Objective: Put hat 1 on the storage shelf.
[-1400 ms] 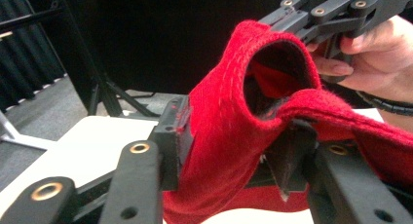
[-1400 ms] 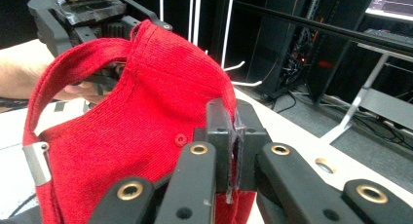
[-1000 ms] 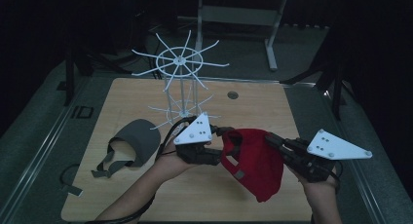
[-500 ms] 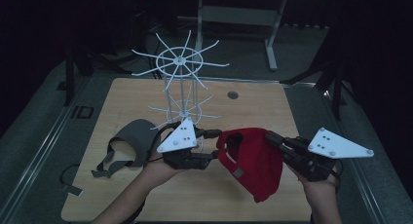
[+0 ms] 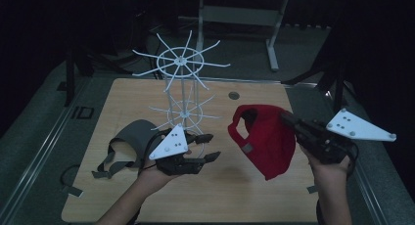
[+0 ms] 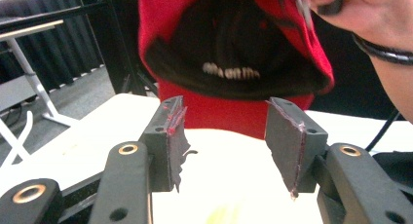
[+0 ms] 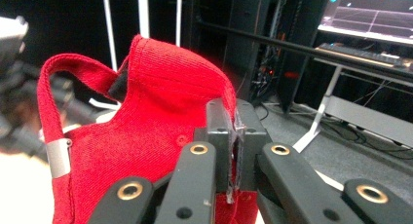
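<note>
One red cap [image 5: 264,137] hangs above the table [image 5: 235,195], pinched in the closed right gripper [image 5: 293,123]. Left gripper [image 5: 209,147], jaws apart and empty, sits left of it. Grey cap [image 5: 129,137] lies far left, near the rack [image 5: 181,88].

Each pair of tongs is black, built of flat linked arms with brass-ringed holes at the joints. The left tongs [image 5: 208,146] carry a pale grey three-cornered plate on top, dotted with small screws; their two pads [image 6: 171,136] are dark grey blocks with ragged edges smeared red. The right tongs [image 5: 288,120] bear the same kind of plate, and their pads [image 7: 233,136] are worn and frayed too. A black cable trails from each. The right hand [image 6: 370,14] wears a dark band at the wrist.
</note>
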The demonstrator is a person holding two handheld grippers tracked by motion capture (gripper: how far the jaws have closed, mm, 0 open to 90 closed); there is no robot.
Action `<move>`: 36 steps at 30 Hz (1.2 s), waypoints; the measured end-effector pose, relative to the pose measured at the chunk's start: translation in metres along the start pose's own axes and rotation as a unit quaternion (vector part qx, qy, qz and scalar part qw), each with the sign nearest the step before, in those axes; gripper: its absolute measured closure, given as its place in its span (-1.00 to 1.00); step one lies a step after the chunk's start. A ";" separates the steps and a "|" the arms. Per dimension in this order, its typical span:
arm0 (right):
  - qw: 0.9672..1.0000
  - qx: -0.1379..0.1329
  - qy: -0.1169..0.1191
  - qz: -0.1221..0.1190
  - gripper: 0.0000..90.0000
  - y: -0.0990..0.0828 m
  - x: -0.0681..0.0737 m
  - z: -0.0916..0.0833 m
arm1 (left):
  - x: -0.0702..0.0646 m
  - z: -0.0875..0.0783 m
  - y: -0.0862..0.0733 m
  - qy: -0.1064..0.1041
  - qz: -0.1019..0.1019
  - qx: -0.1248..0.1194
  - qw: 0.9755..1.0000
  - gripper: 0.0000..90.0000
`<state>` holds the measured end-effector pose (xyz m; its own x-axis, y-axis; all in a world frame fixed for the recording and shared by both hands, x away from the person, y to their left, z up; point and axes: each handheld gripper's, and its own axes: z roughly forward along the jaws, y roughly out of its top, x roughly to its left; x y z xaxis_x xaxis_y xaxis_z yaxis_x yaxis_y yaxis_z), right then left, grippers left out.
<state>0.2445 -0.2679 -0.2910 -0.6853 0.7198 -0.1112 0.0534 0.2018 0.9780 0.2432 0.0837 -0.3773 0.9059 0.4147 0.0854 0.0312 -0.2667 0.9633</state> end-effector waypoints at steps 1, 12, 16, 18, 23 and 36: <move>1.000 -0.002 -0.003 0.000 0.95 0.003 -0.002 0.000 | -0.001 -0.001 -0.004 0.000 -0.004 -0.003 1.000 0.11; 0.999 -0.033 -0.028 0.009 0.95 0.040 -0.020 0.013 | -0.003 -0.009 -0.043 0.003 -0.028 -0.001 1.000 0.11; 0.998 -0.038 -0.040 0.014 0.95 0.056 -0.027 0.023 | -0.003 -0.014 -0.058 0.009 -0.036 -0.002 0.999 0.11; 0.998 -0.039 -0.043 0.018 0.95 0.061 -0.030 0.028 | -0.004 -0.014 -0.063 0.011 -0.039 0.001 0.999 0.11; 0.998 -0.035 -0.051 0.022 0.95 0.073 -0.036 0.043 | -0.004 -0.016 -0.074 0.018 -0.040 0.005 0.999 0.11; 0.999 -0.003 -0.048 0.022 0.94 0.074 -0.034 0.078 | -0.004 -0.019 -0.083 0.024 -0.045 0.011 0.999 0.11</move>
<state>0.3283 -0.2253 -0.2286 -0.6103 0.7877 -0.0845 0.0767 0.1650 0.9833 0.2292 0.1205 -0.4530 0.8780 0.4785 0.0109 0.1217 -0.2451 0.9618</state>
